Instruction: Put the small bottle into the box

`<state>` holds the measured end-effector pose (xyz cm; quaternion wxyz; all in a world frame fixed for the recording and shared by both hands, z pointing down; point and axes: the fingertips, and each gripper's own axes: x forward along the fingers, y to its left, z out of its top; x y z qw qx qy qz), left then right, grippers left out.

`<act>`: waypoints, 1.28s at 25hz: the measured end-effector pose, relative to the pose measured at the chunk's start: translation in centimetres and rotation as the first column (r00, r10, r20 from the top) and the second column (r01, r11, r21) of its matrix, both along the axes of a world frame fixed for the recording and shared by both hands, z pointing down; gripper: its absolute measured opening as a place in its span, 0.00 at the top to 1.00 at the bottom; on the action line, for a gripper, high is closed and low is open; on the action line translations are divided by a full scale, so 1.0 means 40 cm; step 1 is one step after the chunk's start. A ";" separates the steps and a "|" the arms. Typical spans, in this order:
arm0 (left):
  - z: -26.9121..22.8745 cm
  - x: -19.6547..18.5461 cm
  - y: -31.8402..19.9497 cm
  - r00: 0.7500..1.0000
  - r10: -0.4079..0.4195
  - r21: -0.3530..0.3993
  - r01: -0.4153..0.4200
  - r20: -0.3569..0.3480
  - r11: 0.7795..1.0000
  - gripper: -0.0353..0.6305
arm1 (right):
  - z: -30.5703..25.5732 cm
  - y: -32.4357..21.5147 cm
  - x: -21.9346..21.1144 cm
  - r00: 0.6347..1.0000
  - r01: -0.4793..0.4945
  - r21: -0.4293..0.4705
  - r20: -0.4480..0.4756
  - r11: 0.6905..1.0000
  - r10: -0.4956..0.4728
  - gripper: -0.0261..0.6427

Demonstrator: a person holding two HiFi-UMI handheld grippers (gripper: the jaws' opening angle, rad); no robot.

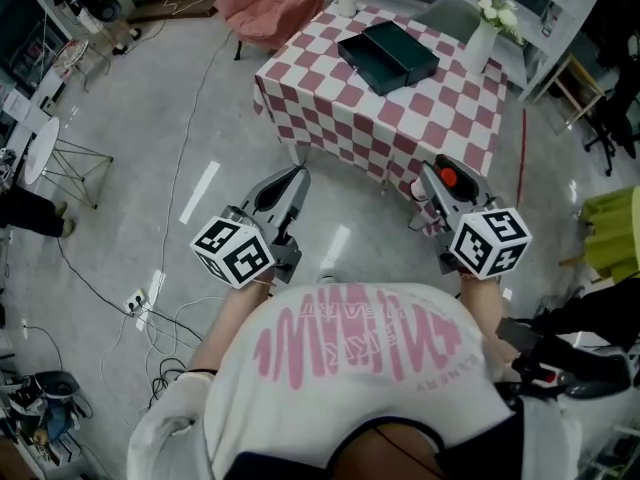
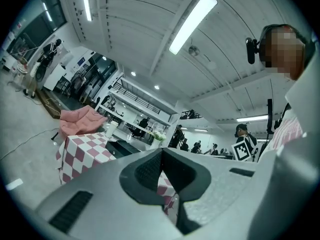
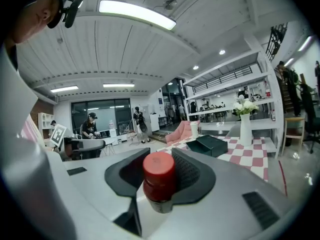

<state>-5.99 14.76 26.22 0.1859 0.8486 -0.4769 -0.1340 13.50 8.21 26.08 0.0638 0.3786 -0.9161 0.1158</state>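
Head view: the dark box [image 1: 388,56] sits on the checked table [image 1: 440,108], beyond both grippers. Left gripper view: left gripper [image 2: 162,154], jaws pressed together, nothing between them. Right gripper view: right gripper [image 3: 159,156] clamps the red-capped small bottle [image 3: 159,176], upright.

Big open lab or studio, this one: polished grey floor [image 1: 150,118] trailing cables [image 1: 168,360], white shelving [image 3: 226,111] under a railed mezzanine [image 2: 135,96], strip lights [image 3: 135,14] overhead, people [image 3: 91,126] at desks behind, one checked counter [image 1: 440,118] staged mid-room.
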 end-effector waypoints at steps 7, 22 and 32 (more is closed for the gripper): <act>-0.045 -0.095 -0.151 1.000 0.024 0.055 -0.025 0.020 0.998 0.94 | -0.039 -0.132 -0.068 0.998 -0.047 0.047 0.031 0.998 0.045 0.76; -0.027 -0.167 -0.277 0.996 0.064 0.081 -0.069 0.070 0.994 0.94 | -0.026 -0.243 -0.138 0.996 -0.085 0.060 0.028 0.995 0.084 0.76; -0.002 -0.208 -0.272 0.999 0.051 0.050 -0.052 0.010 0.997 0.94 | -0.002 -0.252 -0.163 0.996 -0.083 0.027 0.038 0.996 0.082 0.76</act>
